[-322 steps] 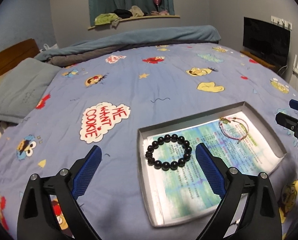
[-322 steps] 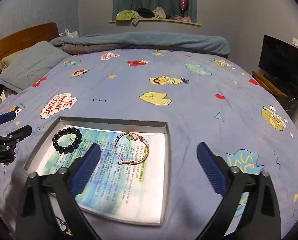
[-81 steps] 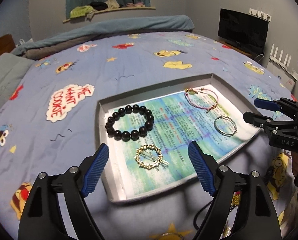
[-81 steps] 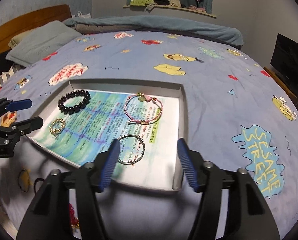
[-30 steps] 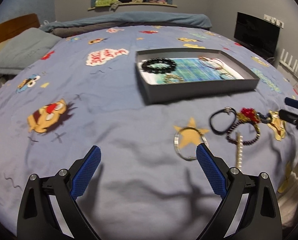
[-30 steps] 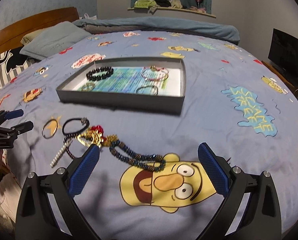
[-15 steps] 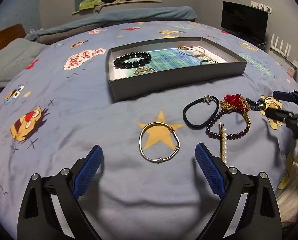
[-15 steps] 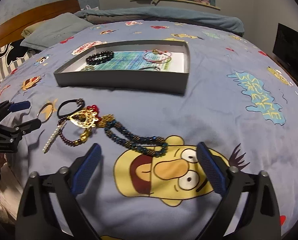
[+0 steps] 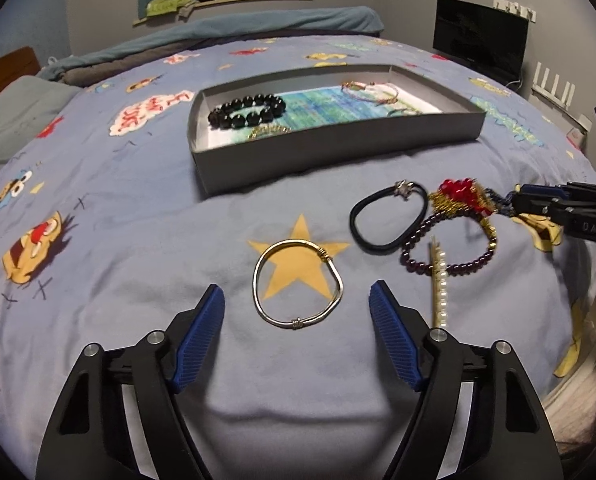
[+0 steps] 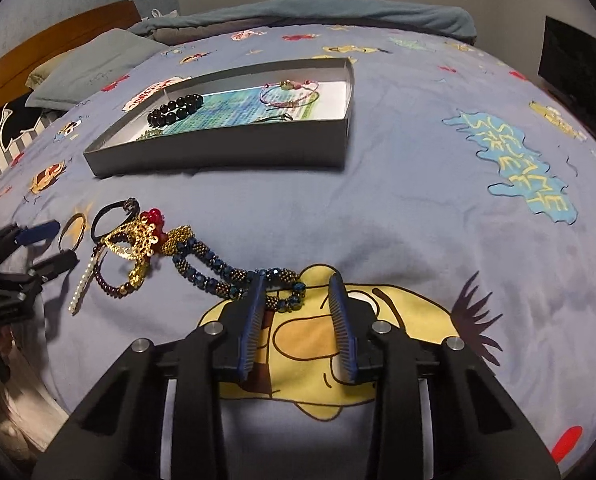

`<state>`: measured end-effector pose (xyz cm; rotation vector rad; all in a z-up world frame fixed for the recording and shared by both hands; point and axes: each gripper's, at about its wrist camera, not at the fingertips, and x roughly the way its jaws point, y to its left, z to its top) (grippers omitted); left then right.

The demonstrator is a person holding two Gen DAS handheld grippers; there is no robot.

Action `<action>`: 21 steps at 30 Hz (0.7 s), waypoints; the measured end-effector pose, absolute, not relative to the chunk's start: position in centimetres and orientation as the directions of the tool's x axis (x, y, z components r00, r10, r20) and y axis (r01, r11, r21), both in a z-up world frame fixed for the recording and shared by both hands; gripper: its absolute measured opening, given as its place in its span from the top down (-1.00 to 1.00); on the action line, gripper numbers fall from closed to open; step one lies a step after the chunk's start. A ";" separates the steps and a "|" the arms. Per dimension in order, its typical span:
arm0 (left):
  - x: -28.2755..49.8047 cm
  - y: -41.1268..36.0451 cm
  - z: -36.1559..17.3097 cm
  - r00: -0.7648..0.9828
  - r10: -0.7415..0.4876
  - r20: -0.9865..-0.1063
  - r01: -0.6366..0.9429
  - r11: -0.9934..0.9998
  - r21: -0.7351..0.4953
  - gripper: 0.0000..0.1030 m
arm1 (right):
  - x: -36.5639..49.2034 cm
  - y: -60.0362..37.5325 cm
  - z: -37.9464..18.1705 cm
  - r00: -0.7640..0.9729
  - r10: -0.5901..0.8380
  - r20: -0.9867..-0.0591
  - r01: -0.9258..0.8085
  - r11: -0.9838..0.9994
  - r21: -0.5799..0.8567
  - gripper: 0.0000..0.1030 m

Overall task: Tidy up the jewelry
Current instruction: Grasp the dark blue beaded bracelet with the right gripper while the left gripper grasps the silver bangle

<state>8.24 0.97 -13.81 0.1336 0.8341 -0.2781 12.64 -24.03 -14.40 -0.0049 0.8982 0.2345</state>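
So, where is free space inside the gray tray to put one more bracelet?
In the gray tray, the bare part is the printed paper between the black bead bracelet and the pink cord bracelet, and the strip along the far wall. The near edge is crowded: a gold piece and a thin bangle lie there.
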 end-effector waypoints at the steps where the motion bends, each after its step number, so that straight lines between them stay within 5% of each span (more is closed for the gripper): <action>1: 8.3 0.9 -13.9 0.641 -0.191 -0.743 0.296 0.955 0.009 -0.46 | 12.8 -24.1 -14.5 0.595 0.205 -0.777 -0.204 0.974 0.101 0.36; 6: 8.5 1.1 -14.0 0.656 -0.197 -0.729 0.301 0.953 0.014 -0.36 | 13.3 -24.3 -14.8 0.574 0.245 -0.781 -0.211 0.966 0.147 0.52; 13: 9.3 2.1 -13.7 0.644 -0.207 -0.736 0.295 0.956 -0.011 0.08 | 13.0 -24.1 -14.7 0.572 0.263 -0.777 -0.224 0.961 0.160 0.82; 21: 8.9 2.2 -13.0 0.650 -0.206 -0.732 0.299 0.954 -0.003 0.08 | 12.4 -24.2 -13.6 0.607 0.233 -0.760 -0.223 0.968 0.119 0.86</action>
